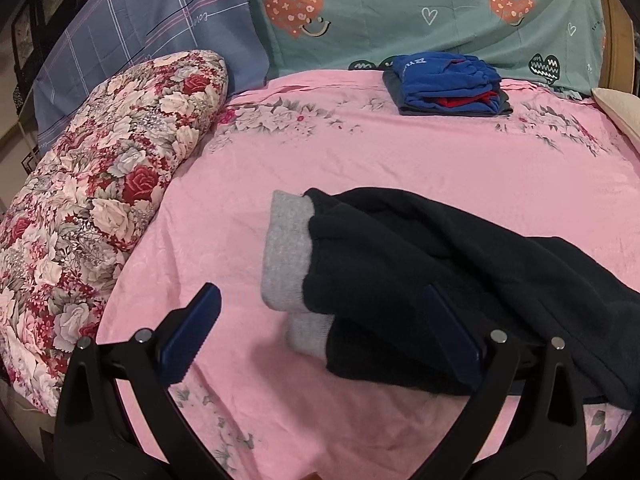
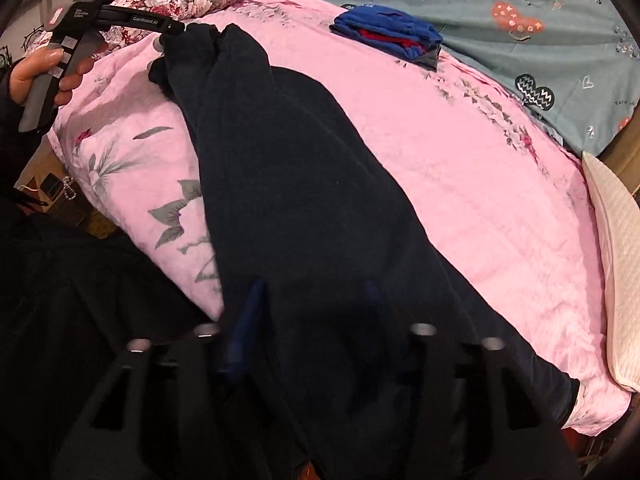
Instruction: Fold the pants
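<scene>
Dark navy fleece fills my left wrist view: the pants [image 1: 460,264] lie on the pink bedsheet [image 1: 400,160], their two grey cuffs [image 1: 286,252] stacked one over the other and pointing toward the floral quilt [image 1: 100,200]. My left gripper [image 1: 320,320] stands spread wide, one blue finger on bare sheet and the other pressed against the dark cloth, so nothing is pinched. The risk I judge here is closing on only the upper leg; the lower cuff would stay behind and the fold would skew. I count two cuffs, one pair of pants, one folded blue stack [image 1: 448,84] near the two pillows, blue plaid [image 1: 140,32] and green heart-print [image 1: 420,12], one quilt, and a cream pillow corner [image 1: 616,112]. In my right wrist view the pants [image 2: 300,200] run as one long dark band from my left hand [image 2: 44,76] at the far end, down across the sheet [image 2: 480,160], to my right gripper [image 2: 312,312]. Its blue fingers stand apart with the cloth lying over and between them; they are not pressed together, and I cannot tell whether they grip anything. I think the heavy fleece could slide off the bed's near edge if I lift carelessly, or sag in the middle and wrinkle. Here I count one blue stack [image 2: 388,36], one green pillow [image 2: 520,40] and one cream pillow [image 2: 620,240].
</scene>
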`<state>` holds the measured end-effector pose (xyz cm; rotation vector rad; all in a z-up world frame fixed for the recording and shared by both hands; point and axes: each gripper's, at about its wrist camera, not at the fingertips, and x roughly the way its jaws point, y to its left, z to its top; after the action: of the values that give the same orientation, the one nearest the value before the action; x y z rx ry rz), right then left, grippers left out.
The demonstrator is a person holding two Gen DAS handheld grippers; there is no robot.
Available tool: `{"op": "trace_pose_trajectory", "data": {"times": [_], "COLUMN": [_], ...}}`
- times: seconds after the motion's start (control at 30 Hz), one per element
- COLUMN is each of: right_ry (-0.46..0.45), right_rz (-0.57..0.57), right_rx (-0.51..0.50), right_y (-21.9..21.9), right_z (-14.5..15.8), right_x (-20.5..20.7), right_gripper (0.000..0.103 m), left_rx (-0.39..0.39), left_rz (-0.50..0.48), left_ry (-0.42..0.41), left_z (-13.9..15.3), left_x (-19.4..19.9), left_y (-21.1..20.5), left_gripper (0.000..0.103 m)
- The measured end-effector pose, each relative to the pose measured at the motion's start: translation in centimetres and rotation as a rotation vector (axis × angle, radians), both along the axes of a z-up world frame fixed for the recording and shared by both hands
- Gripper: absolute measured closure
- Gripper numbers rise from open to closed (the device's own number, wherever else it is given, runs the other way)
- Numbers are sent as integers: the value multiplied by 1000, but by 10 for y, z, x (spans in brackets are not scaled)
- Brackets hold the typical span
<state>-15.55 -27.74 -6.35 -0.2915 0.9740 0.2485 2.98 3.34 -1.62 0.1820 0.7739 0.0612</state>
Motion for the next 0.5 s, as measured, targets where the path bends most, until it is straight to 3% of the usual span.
{"op": "trace_pose_trajectory", "data": {"times": [0.03, 0.1, 0.27, 0.5], "right_ry": [20, 11, -120, -218], "right_rz": [-17, -55, -78, -187], "right_rx": [70, 182, 251, 245], "right_y": [-10, -27, -47, -107], "right_z": [2, 14, 66, 141], "right_x": [3, 6, 25, 144], "right_gripper": [100, 102, 103, 103], "left_rx": [5, 8, 31, 74], "left_rz": [13, 24, 1, -39], "left_ry": [2, 6, 7, 37], "left_z": [-1, 0, 2, 3], "left_x": [2, 7, 17, 54], "left_y": [5, 9, 4, -23], "left_gripper": [2, 2, 2, 2]}}
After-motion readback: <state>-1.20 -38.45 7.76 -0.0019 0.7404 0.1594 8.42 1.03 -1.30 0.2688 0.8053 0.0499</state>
